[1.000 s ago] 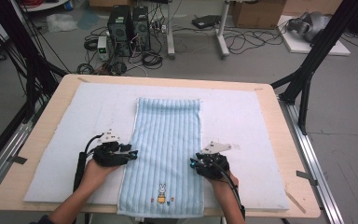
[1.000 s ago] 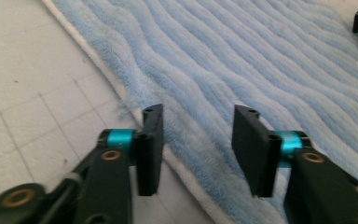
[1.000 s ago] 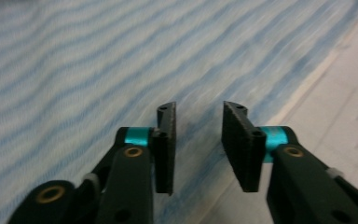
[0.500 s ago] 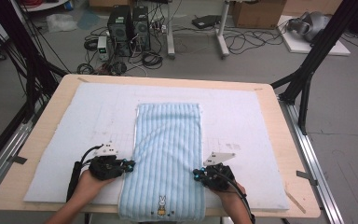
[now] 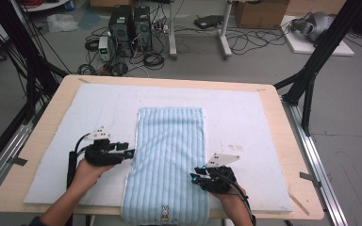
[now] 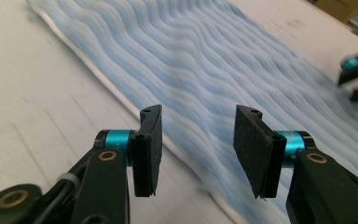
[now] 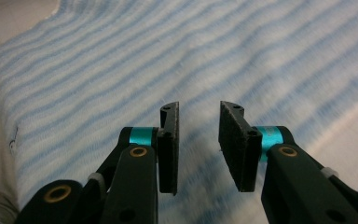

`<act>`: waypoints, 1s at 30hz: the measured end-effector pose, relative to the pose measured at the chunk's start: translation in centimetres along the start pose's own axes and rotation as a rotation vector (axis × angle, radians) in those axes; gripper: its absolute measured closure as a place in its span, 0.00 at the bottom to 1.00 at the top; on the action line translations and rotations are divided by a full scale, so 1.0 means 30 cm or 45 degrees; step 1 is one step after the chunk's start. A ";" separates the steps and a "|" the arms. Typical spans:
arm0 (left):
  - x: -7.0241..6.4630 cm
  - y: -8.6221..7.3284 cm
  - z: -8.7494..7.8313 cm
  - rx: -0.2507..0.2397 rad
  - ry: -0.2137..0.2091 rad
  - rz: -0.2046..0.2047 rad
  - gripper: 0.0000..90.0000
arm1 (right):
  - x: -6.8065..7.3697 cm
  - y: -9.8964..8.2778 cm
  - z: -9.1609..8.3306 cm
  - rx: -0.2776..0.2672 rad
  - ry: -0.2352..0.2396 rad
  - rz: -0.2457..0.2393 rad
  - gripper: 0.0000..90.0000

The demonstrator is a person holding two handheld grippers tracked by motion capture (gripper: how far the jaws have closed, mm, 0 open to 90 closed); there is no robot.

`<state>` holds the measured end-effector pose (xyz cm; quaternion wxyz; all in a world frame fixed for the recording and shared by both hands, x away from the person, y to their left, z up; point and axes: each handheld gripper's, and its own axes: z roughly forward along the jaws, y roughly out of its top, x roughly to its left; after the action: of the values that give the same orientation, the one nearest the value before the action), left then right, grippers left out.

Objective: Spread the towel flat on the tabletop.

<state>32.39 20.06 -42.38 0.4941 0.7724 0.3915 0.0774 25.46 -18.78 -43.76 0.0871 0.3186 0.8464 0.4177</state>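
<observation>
1. The blue striped towel [image 5: 169, 160] lies lengthwise at the centre of the high view, on a white mat [image 5: 245, 117] over the wooden table [image 5: 283, 122]; its near end hangs at the bottom edge of the frame, where a small rabbit emblem [image 5: 164, 213] shows; neither gripper view takes in that emblem.

2. The left gripper [image 5: 127, 151] sits at the towel's left border, lower left of centre in the high view; in the left gripper view its jaws have just been opening and stand spread, with nothing pinched; the towel's white edge runs beneath the gap, a detail too small to read from above.

3. The right gripper [image 5: 195, 178] sits at the towel's right border, lower right of centre; in the right gripper view its jaws stand a little apart over the striped cloth, the pads [image 7: 233, 140] clear of it.

4. The left gripper view catches the right gripper at its far right edge; the high view alone shows computer towers [image 5: 129, 23] and loose cables [image 5: 245, 42] on the floor at the top of the frame.
</observation>
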 end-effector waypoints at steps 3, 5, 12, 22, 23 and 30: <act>0.051 0.047 0.035 -0.009 0.051 -0.023 0.58 | 0.005 0.017 0.040 0.005 0.022 -0.030 0.78; 0.065 0.061 0.046 -0.014 0.062 -0.027 0.59 | 0.004 0.022 0.069 0.036 0.052 -0.049 0.81; 0.159 0.131 0.155 0.000 0.161 -0.044 0.63 | -0.008 0.023 0.059 0.138 0.207 -0.141 0.97; 0.244 0.187 0.322 0.082 0.291 -0.021 0.70 | -0.126 0.068 0.033 -0.076 0.049 -0.040 0.72; 0.244 0.187 0.322 0.082 0.291 -0.021 0.72 | -0.151 0.078 0.037 -0.081 -0.021 -0.003 0.73; 0.247 0.194 0.369 0.085 0.356 0.028 0.80 | -0.327 0.187 0.151 -0.022 -0.335 0.082 0.85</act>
<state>46.13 16.14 -45.09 0.4077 0.7743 0.4506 0.1766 37.62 -19.31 -43.52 0.1868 0.3970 0.8133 0.3822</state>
